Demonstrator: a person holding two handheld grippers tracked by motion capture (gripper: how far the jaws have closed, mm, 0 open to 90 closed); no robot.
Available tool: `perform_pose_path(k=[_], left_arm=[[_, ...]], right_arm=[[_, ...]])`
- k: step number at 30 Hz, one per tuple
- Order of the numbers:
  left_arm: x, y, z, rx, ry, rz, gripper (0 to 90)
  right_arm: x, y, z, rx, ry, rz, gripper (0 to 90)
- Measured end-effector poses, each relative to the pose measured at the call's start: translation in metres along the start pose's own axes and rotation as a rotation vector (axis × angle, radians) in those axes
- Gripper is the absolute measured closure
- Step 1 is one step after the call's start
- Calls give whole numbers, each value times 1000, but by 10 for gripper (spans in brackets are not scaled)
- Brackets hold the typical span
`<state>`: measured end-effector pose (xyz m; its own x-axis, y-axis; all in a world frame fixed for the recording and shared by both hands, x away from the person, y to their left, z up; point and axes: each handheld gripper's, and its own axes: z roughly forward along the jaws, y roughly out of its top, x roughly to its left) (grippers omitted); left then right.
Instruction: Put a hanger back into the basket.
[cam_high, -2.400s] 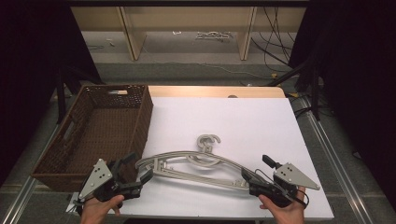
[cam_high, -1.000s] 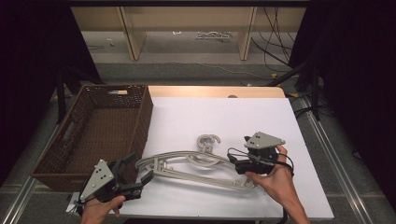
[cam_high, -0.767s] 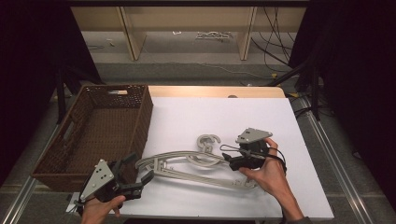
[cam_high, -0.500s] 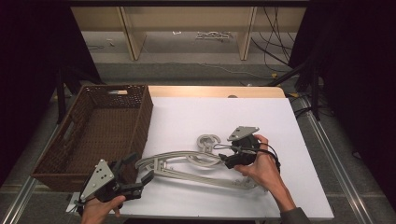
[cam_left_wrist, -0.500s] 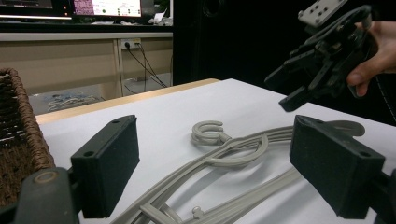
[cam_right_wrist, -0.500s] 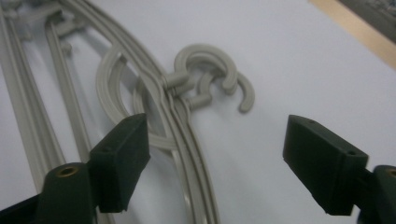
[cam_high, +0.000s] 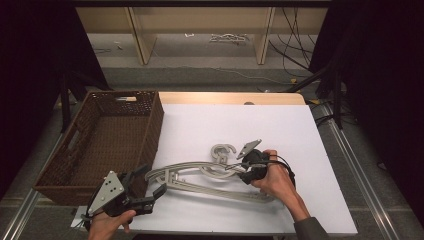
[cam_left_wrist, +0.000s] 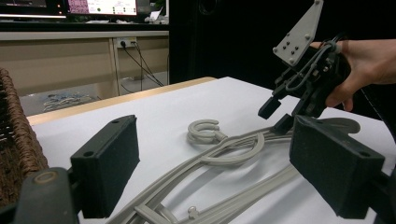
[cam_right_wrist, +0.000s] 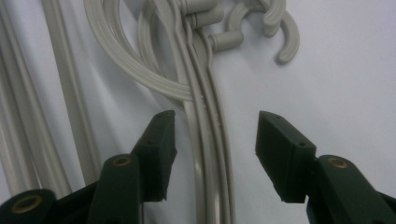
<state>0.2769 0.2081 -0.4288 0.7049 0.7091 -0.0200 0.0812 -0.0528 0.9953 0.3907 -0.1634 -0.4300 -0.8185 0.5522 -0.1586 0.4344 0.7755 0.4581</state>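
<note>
A tangle of grey plastic hangers (cam_high: 200, 175) lies on the white tabletop (cam_high: 280, 125), its hooks (cam_high: 222, 151) pointing away from me. My right gripper (cam_high: 236, 168) hovers just right of the hooks, tilted down and open. In the right gripper view its jaws (cam_right_wrist: 215, 126) straddle a bundle of hanger arms (cam_right_wrist: 205, 140) without touching them, the hooks (cam_right_wrist: 261, 18) beyond. My left gripper (cam_high: 152, 181) sits at the front left, open, at the hangers' left end. The left gripper view looks between its open jaws (cam_left_wrist: 219, 168) at the hangers (cam_left_wrist: 224, 154) and the right gripper (cam_left_wrist: 276, 115).
A brown wicker basket (cam_high: 150, 125) stands at the table's left, its wall close to my left gripper (cam_left_wrist: 18, 135). A wooden strip (cam_high: 230, 97) borders the far edge. Shelving and floor cables lie beyond the table. Bare white surface spreads to the right and far side.
My right gripper has moved from the front right edge up and left onto the hangers beside the hooks, tipping downward. The left gripper and the hangers have stayed put.
</note>
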Motion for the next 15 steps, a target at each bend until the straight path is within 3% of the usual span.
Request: perform_pose_path(k=[3,4,11,15], left_arm=[[0,0,0,1,0,-1,158],[0,0,0,1,-1,-2,158],[-2,0,1,3,-3,-12,158],[-1,0,1,9,-6,7,158]], right_arm=[[0,0,3,17,13,-2,517],[0,0,6,22,16,-25,554],[2,2,13,42,36,-63,652],[1,3,19,51,26,-84,714]])
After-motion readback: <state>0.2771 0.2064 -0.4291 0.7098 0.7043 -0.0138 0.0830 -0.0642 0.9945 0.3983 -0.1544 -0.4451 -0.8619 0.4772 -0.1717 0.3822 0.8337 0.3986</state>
